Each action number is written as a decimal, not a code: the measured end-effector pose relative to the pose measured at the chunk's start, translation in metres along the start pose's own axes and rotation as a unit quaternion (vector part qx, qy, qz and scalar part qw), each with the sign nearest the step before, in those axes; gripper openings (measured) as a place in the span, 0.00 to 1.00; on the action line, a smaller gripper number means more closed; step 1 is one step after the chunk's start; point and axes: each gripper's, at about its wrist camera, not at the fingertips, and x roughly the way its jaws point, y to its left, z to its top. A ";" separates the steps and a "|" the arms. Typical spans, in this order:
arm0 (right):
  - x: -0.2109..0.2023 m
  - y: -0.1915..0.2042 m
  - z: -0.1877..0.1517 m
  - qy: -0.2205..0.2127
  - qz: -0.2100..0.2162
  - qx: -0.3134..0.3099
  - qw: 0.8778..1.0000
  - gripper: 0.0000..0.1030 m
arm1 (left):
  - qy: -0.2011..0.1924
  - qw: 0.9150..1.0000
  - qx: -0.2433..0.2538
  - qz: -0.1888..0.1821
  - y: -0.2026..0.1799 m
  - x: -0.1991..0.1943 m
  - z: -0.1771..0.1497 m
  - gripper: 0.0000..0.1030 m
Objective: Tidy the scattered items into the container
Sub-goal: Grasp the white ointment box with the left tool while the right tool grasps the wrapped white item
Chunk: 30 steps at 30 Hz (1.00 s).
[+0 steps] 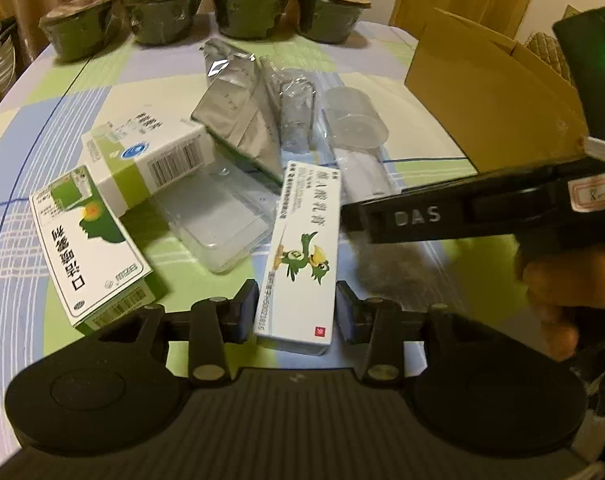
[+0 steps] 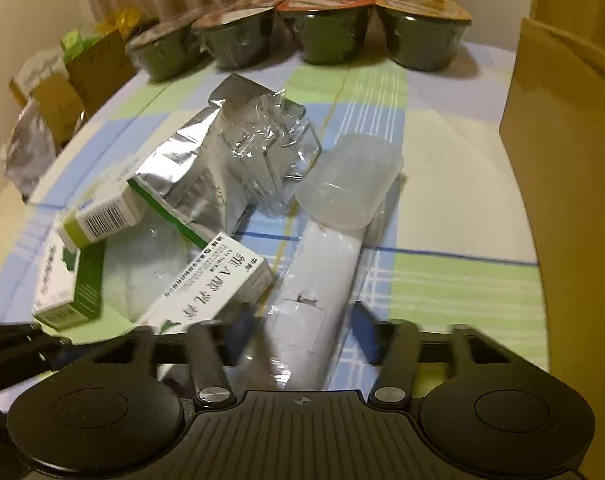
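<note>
1. Left tool (image 1: 297,308) spread wide on either side of a long white carton printed with a green cartoon bird (image 1: 300,252), pads near the carton's near end but with a gap showing on both sides.
2. Right tool (image 2: 302,336) parted around a white cylinder wrapped in clear plastic (image 2: 318,300) lying lengthwise on the checked green, blue and white worktop (image 2: 442,280); contact between pads and wrap cannot be told through the blur.
3. Translucent plastic cup (image 2: 350,184) capping the cylinder's far end.
4. Crumpled silver foil pouch (image 1: 238,112) and clear cellophane packet (image 1: 296,112) heaped behind the cartons, with a white-and-green box bearing a barcode (image 1: 150,160) tilted over a clear plastic tray (image 1: 218,224).
5. White box with a green head silhouette (image 1: 90,248) at the left of the pile.
6. Open brown cardboard container (image 1: 490,96) standing at the right edge of the worktop, well apart from the bird carton.
7. 4 dark sealed bowls (image 2: 326,28) lined along the far side.
</note>
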 end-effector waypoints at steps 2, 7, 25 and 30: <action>-0.003 -0.006 -0.002 0.006 0.001 0.008 1.000 0.41 | 0.000 1.000 0.005 0.002 -0.002 0.000 0.000 0.35; -0.024 -0.016 -0.019 0.030 -0.003 0.018 0.999 0.40 | -0.008 1.000 0.028 0.005 -0.010 -0.001 0.001 0.41; -0.036 -0.014 -0.043 0.032 -0.033 -0.031 0.998 0.62 | -0.009 0.998 0.057 0.026 -0.019 0.016 0.006 0.44; -0.035 -0.012 -0.045 0.032 -0.035 -0.046 0.998 0.62 | -0.014 0.998 0.055 0.032 -0.016 0.016 0.007 0.39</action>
